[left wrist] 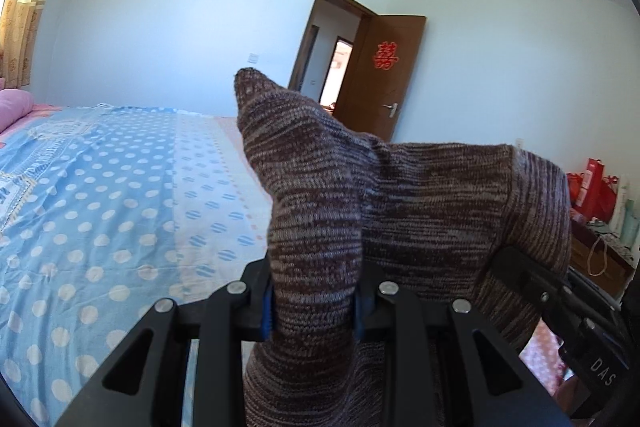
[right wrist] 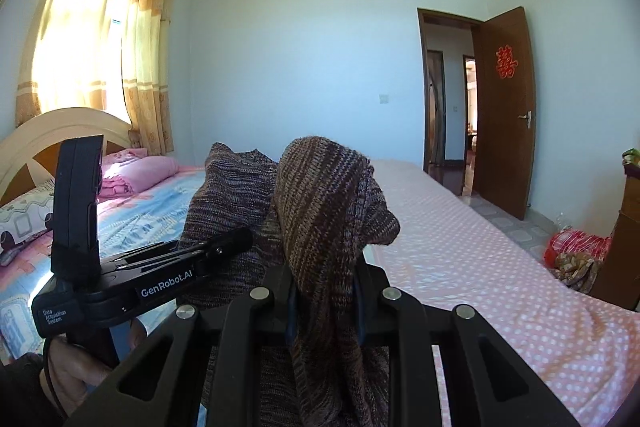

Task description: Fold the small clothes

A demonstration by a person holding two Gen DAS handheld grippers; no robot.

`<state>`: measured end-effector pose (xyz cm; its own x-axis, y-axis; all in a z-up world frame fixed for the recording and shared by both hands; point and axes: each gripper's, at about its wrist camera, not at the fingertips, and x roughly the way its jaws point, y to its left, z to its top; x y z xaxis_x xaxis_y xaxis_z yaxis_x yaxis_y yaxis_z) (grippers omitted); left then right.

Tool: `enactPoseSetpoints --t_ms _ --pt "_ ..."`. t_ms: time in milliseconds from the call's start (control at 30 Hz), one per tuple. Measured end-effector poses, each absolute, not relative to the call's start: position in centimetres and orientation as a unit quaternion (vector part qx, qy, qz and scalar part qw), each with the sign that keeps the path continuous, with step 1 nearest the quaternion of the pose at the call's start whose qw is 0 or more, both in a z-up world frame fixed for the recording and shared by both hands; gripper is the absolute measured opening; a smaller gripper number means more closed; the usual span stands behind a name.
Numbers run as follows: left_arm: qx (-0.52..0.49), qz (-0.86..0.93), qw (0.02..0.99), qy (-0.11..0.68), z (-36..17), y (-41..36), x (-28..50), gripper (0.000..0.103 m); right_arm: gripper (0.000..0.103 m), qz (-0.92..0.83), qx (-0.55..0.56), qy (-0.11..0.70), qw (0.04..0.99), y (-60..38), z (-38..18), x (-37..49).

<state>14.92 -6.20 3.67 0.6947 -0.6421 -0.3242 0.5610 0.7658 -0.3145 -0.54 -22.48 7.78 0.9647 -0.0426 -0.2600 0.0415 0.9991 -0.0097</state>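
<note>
1. The left tool (left wrist: 314,311) is pinching a brown-and-grey marled knitted garment (left wrist: 400,211); its two blue-padded fingers (left wrist: 266,311) press on a bunched fold of the knit from either side.
2. The right tool (right wrist: 326,311) is likewise clamped on the same knitted garment (right wrist: 324,219), with a thick ridge of fabric squeezed between its fingers.
3. The garment is held up in the air above the bed, stretched between the two tools. In the left wrist view one pointed corner of it stands up toward the far wall, and a broad panel runs off to the right, where the other black tool (left wrist: 532,287) grips its edge.
4. In the right wrist view the left tool (right wrist: 224,247) reaches in from the left, its tip against the darker part of the knit. A person's hand (right wrist: 76,371) holds its handle at the lower left.
5. Below lies the bed with a blue sheet dotted in white (left wrist: 88,211) and, on the other side, a pink sheet with small white dots (right wrist: 480,267).
6. A folded pink quilt (right wrist: 132,175) rests near the cream headboard (right wrist: 60,127).
7. A brown wooden door (right wrist: 506,115) bearing a red paper ornament stands open in the far wall.
8. Yellow patterned curtains (right wrist: 148,59) hang at the sunlit window.
</note>
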Motion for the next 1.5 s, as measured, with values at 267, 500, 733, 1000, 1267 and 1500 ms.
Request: enactPoseSetpoints --t_ms 267,500,733,1000,1267,1500 --pt "-0.082 -0.398 0.884 0.231 5.2 -10.4 11.0 0.029 0.021 -0.076 0.038 0.143 0.986 -27.8 9.3 -6.7" --pt "-0.082 -0.447 0.840 0.296 2.1 -18.8 11.3 0.029 0.021 -0.144 0.075 0.194 0.967 -36.1 6.7 -7.0" --pt "-0.038 -0.433 0.835 0.336 -2.1 -26.6 12.8 0.029 0.021 -0.184 0.097 0.270 0.940 -44.3 0.2 -2.1" --pt "0.013 -0.390 0.831 0.397 -6.1 -31.9 14.2 0.036 0.025 -0.193 0.097 0.351 0.911 -50.2 -6.5 3.2" --pt "0.006 -0.358 0.819 0.448 -5.8 -28.0 14.8 0.083 0.050 -0.252 0.155 0.304 0.906 -52.5 -4.4 -3.1" --pt "-0.002 -0.382 0.819 0.428 -5.3 -21.8 9.7 0.084 0.043 -0.197 0.034 0.307 0.930 -42.1 -2.5 -9.8"
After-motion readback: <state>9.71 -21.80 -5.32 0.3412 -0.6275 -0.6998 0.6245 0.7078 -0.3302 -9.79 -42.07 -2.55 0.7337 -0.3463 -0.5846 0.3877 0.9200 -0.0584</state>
